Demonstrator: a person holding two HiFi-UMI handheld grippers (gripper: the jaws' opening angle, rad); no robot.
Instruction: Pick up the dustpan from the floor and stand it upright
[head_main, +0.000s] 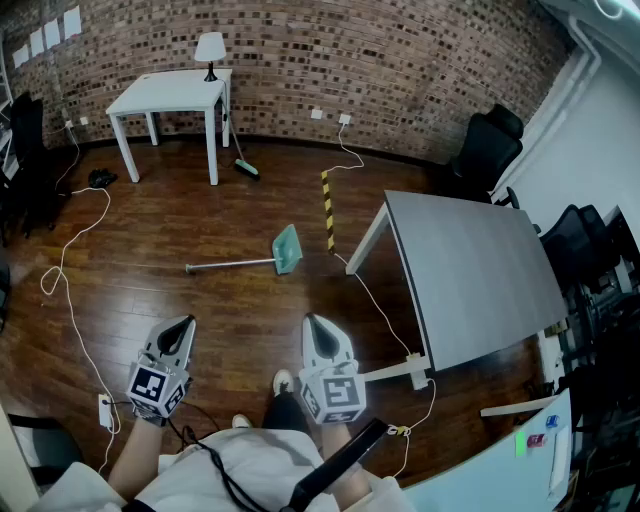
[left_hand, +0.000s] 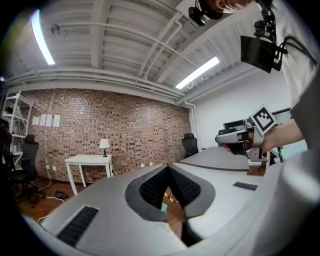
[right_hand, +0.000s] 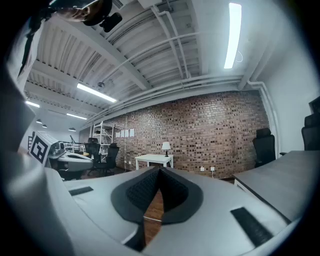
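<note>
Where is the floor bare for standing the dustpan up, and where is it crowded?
Bare floor: between the dustpan and the left gripper and right gripper, and from the dustpan back to the white table. Crowded: a cable loops along the left; the striped strip and another cable lie by the grey table on the right.

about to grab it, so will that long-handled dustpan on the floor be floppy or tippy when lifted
The dustpan looks like thin teal plastic, so probably light. Its straight handle seems stiff, not floppy. Stood upright, being tall on a small base, it may tip easily.
</note>
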